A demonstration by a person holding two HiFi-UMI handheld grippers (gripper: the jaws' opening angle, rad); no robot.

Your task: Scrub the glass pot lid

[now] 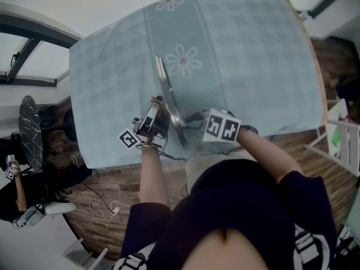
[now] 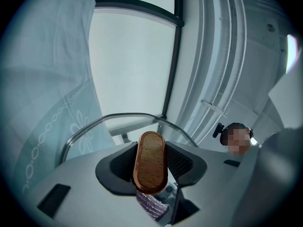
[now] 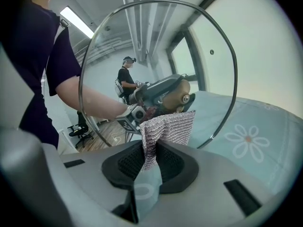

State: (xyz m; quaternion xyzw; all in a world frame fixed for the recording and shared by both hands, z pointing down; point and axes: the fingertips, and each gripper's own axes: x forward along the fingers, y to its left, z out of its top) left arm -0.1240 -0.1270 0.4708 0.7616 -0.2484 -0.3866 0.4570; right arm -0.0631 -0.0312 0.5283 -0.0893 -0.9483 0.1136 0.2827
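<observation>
The glass pot lid [image 1: 167, 97] stands on edge above the near part of the table, between my two grippers. My left gripper [image 1: 156, 121] is shut on the lid's wooden knob [image 2: 150, 162], which fills the space between its jaws; the lid's steel rim [image 2: 118, 118] arcs beyond it. My right gripper [image 1: 194, 122] is on the lid's other side, shut on a silvery scrub cloth [image 3: 166, 130]. The cloth stands up against the glass lid [image 3: 156, 56]. Through the glass I see the knob [image 3: 179, 93] and the left gripper [image 3: 151, 92].
A teal checked tablecloth [image 1: 236, 49] with flower prints covers the table, whose near edge lies just under the grippers. Wooden floor with cables [image 1: 104, 210] lies below. A white rack [image 1: 346, 142] stands at the right. A person [image 3: 126, 77] stands in the background.
</observation>
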